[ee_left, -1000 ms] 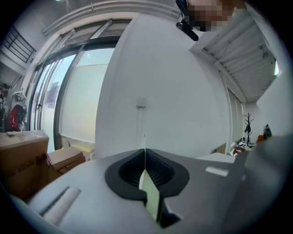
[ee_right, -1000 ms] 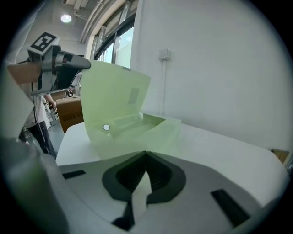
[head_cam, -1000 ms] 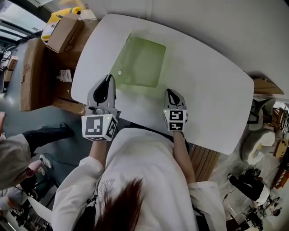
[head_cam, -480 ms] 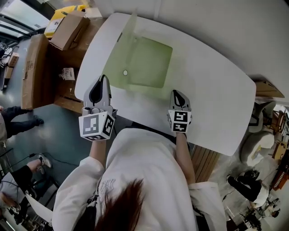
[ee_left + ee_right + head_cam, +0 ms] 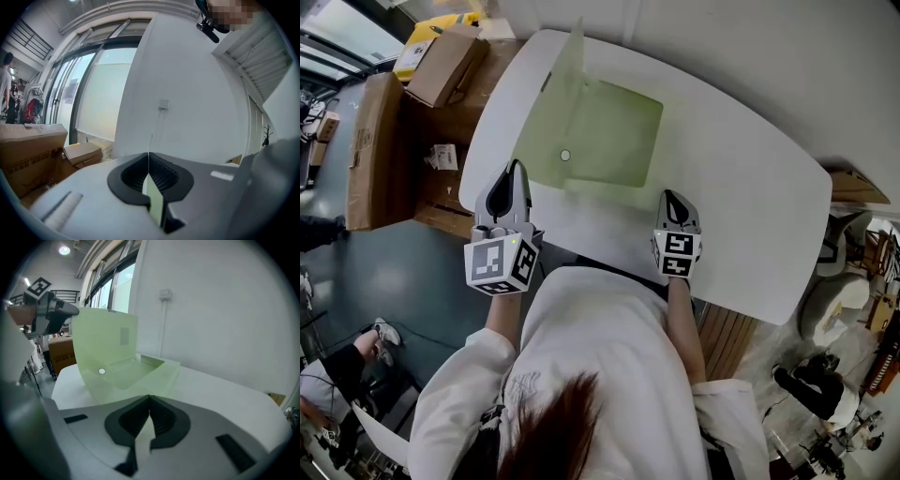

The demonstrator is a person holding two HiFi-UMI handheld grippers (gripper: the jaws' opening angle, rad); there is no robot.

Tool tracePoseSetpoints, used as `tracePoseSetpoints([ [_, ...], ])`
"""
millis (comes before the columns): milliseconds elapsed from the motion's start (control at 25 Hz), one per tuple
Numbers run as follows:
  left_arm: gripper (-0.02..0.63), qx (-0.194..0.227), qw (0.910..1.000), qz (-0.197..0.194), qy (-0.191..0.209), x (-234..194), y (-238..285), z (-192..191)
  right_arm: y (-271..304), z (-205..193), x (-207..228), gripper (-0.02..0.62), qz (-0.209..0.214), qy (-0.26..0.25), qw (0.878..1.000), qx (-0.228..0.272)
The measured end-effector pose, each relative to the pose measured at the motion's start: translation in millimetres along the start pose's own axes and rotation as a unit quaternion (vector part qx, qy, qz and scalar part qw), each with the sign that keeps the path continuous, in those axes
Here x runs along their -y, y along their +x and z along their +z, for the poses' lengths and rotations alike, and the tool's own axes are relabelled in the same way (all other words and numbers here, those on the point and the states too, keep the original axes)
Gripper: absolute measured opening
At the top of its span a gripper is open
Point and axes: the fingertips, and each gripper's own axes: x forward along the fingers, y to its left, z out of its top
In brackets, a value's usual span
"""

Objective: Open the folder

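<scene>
On the white table (image 5: 750, 187), upper centre of the head view, one pale green translucent plastic folder (image 5: 609, 131) lies partly open. Its cover stands upright, clamped edge-on in the left claw (image 5: 515, 166). Folding it flat looks left to do. Of two claws, the right claw (image 5: 669, 195) is closed and empty.

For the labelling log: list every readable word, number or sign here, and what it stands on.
No text reads clearly.
Cardboard box: dark print, too small.
White label beside it: too small.
Shirt logo: pale, blurred.
Cubes on left gripper and right gripper: square patterns, no letters.
Folder: no print seen.
</scene>
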Motion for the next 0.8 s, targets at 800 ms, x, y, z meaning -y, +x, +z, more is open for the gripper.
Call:
tracePoseSetpoints([
  [800, 0.009, -0.009, 0.9991, -0.008, -0.042, -18, 2, -3, 5, 6, 2, 0.006, -0.029, 0.014, 0.999, 0.019],
])
